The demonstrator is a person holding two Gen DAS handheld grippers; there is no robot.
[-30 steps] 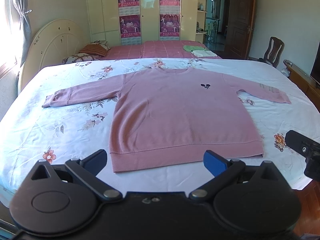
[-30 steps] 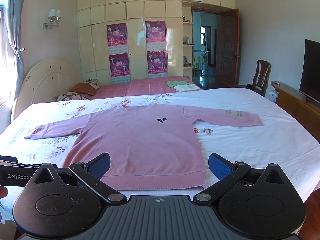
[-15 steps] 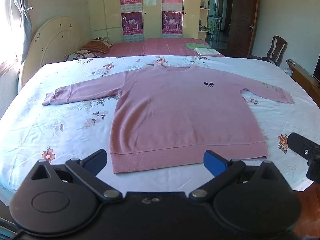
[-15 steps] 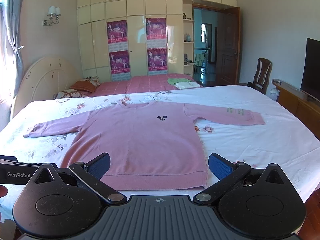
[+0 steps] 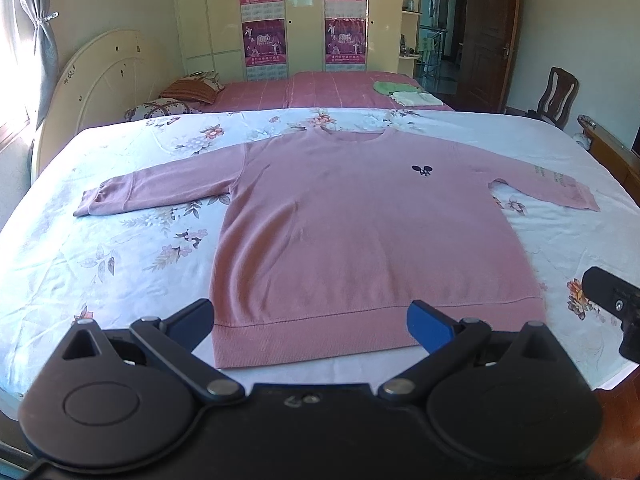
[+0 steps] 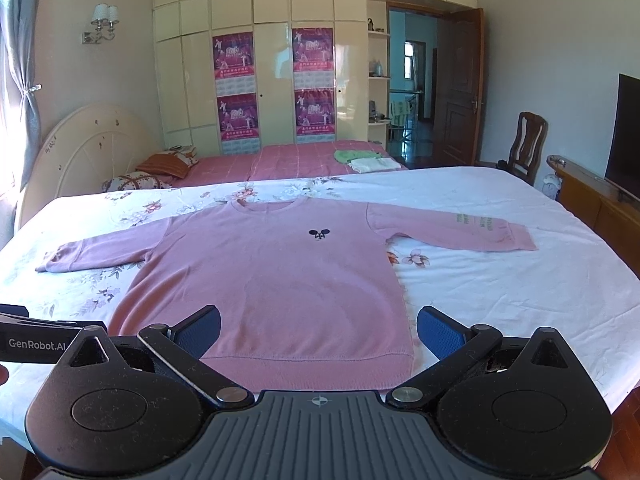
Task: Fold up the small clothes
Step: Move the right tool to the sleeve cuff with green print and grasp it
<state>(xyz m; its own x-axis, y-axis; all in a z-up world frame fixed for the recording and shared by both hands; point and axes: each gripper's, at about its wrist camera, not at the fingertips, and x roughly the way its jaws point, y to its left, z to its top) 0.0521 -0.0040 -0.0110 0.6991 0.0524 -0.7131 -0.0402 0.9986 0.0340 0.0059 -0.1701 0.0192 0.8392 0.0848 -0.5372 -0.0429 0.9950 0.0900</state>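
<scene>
A pink long-sleeved sweater (image 5: 360,232) lies flat and face up on the floral bed sheet (image 5: 120,256), both sleeves spread out, hem toward me. It also shows in the right wrist view (image 6: 280,280). My left gripper (image 5: 312,322) is open and empty, hovering just before the hem. My right gripper (image 6: 318,330) is open and empty, also just short of the hem. Part of the right gripper (image 5: 612,304) shows at the right edge of the left wrist view.
The bed's near edge runs just below the hem. A second bed (image 6: 304,160) with a pink cover holds folded green and white cloths (image 6: 364,160). A wooden chair (image 6: 524,140), a TV stand (image 6: 592,196) and a headboard (image 6: 84,148) flank the bed.
Both grippers have moved slightly forward toward the sweater's hem. The sweater has not moved, and both grippers stay open.
</scene>
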